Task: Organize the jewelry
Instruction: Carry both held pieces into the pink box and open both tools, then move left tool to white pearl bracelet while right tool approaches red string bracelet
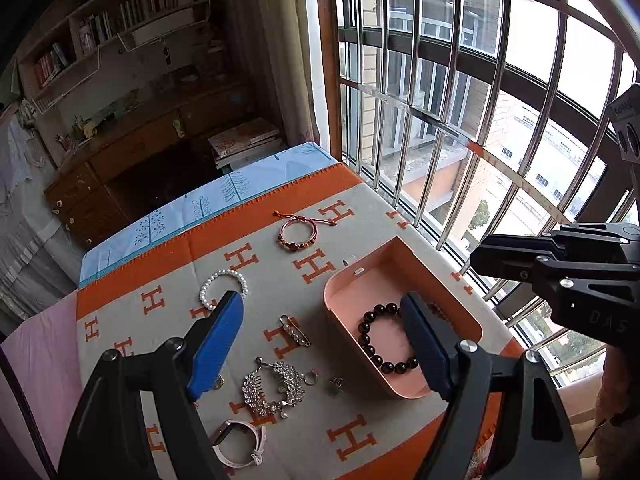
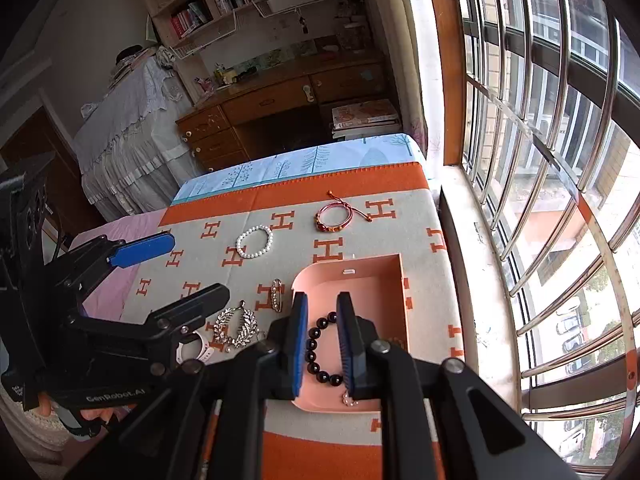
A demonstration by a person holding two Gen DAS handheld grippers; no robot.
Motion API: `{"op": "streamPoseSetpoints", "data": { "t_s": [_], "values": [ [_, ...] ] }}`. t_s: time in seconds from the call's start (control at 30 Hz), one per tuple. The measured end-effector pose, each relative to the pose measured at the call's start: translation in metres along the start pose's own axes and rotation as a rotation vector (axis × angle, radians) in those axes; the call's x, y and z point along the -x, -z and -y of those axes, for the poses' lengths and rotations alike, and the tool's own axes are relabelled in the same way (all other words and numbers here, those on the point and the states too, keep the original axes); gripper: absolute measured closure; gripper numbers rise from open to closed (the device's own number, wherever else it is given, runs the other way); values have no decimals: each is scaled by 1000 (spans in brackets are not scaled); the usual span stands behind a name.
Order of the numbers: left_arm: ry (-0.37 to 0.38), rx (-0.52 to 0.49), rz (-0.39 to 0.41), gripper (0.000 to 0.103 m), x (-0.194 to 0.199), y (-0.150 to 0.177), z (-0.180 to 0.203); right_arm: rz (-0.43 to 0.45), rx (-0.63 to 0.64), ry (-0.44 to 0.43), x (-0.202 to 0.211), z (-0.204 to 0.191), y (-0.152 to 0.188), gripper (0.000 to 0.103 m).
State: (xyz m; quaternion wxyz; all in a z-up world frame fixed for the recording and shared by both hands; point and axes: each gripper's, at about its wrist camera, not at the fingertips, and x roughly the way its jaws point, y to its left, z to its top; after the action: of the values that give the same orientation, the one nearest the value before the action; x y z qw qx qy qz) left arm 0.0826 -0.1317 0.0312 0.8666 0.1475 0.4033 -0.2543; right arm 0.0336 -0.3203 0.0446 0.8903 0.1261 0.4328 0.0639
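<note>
My left gripper hangs above the table with its two blue-padded fingers spread wide apart, holding nothing and touching nothing; between them I see bare cloth and scattered jewelry. My right gripper is poised over the pink tray, its fingers drawn in to a narrow gap but not closed. The dark bead bracelet lies on the tray floor and shows through that gap; I cannot tell whether the pads touch it, and it does not look lifted. From the left wrist view the same bracelet lies as a full ring inside the tray, with my left gripper's right-hand finger crossing in front of it. A small glittering piece lies near the tray's front edge. The rest of the jewelry lies outside the tray on the orange and grey cloth printed with letter H shapes: a white pearl bracelet, a red cord bracelet farther back, a pearl-set pin just left of the tray, a rhinestone leaf hair comb, a small ring, a small earring beside it, and a white watch nearest to me.
</note>
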Motion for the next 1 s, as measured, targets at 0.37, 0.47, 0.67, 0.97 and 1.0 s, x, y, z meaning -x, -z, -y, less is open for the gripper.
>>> {"op": "streamPoseSetpoints", "data": {
  "t_s": [0.37, 0.47, 0.67, 0.97, 1.0],
  "values": [
    [-77, 110, -17, 24, 36, 3, -60, 14, 40, -26, 10, -24, -7, 86],
    [-94, 134, -13, 23, 44, 1, -76, 20, 54, -27, 10, -31, -13, 76],
    [-146, 196, 33, 13, 52, -11, -113, 34, 77, -20, 9, -41, -39, 70],
    [-164, 363, -12, 1, 1, -29, -189, 17, 63, 30, -22, -38, -100, 69],
    [-175, 375, -25, 1, -10, -30, -196, 6, 54, 37, -30, -36, -106, 69]
  ]
}}
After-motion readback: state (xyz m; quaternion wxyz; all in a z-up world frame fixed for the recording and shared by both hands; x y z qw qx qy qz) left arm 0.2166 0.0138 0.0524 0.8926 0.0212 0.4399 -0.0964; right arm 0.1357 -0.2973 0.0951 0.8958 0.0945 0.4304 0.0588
